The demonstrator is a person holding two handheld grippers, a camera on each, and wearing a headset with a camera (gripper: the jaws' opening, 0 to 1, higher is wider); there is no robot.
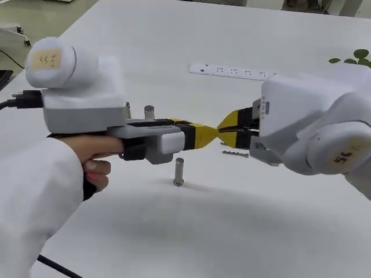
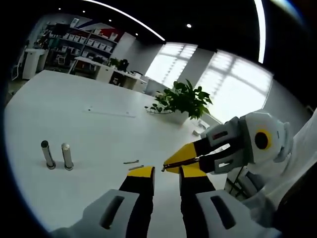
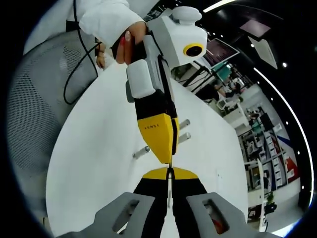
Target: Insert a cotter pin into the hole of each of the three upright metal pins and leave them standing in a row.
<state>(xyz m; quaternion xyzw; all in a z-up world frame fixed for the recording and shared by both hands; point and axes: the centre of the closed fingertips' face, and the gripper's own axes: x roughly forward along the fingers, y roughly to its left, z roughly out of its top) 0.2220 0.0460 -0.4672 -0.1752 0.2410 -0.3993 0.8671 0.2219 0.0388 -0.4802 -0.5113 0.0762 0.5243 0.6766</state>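
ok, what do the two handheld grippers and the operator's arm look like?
Both alike: left claw and right claw are black with yellow tips, on white-and-grey housings, each with a rounded white head carrying a tan handwritten label. A black cable leaves the back of the left unit. The arm wears a white sleeve.

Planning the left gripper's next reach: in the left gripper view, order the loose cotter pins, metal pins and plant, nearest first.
1. Cotter pins, on the table just ahead.
2. Metal pins, standing farther left; the pair is too close to call.
3. Plant, far across the table.
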